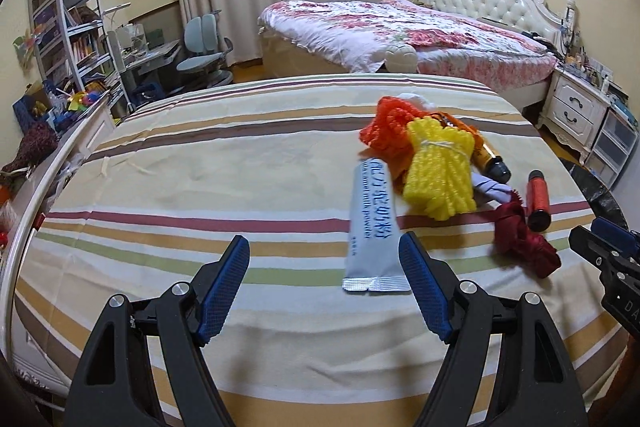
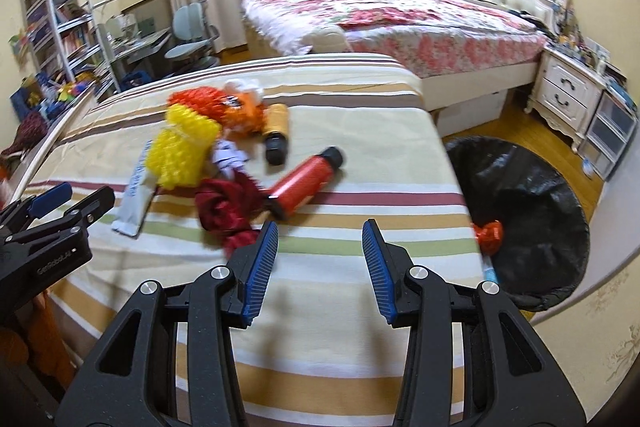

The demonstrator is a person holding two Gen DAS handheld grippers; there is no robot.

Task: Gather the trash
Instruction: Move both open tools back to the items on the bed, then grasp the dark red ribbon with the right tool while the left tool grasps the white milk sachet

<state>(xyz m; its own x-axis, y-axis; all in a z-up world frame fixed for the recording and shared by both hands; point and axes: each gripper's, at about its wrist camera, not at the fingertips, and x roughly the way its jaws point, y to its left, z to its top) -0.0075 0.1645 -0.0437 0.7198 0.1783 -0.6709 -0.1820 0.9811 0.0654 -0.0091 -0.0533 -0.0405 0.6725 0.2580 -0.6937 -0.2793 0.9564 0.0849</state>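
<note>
Sachet lines up with left gripper, red bottle nearest the right

Left gripper (image 1: 324, 253) hangs over the striped bed cover (image 1: 224, 163) with jaws wide apart and nothing between them. White milk-powder sachet (image 1: 370, 227) lies flat just ahead and a bit to the right of its centre line; the crimped near end sits right beside the right-hand blue pad (image 1: 420, 279), whether touching I cannot tell. Long axis of the sachet runs almost straight away from the gripper, so the fingers would close across its narrow width, my read is a small shift right is enough.

Right gripper (image 2: 320, 239) also has jaws spread, empty. Red bottle (image 2: 306, 181) lies on its side ahead and slightly left of it, long axis running diagonal, cap end far-right. Dark red crumpled wrapper (image 2: 228, 211) sits just beside the left pad.

Rest of the pile is further back: yellow foam net (image 2: 180, 153), orange foam net (image 2: 208, 107), amber bottle (image 2: 276, 133), all bunched together and touching or overlapping.

Bin with black liner (image 2: 540, 187) stands on the floor off the right edge of the bed, nearer the right gripper; some trash already shows inside it.

Judgement: left takes the sachet, right takes the red bottle, most of the pile not yet collected
</note>
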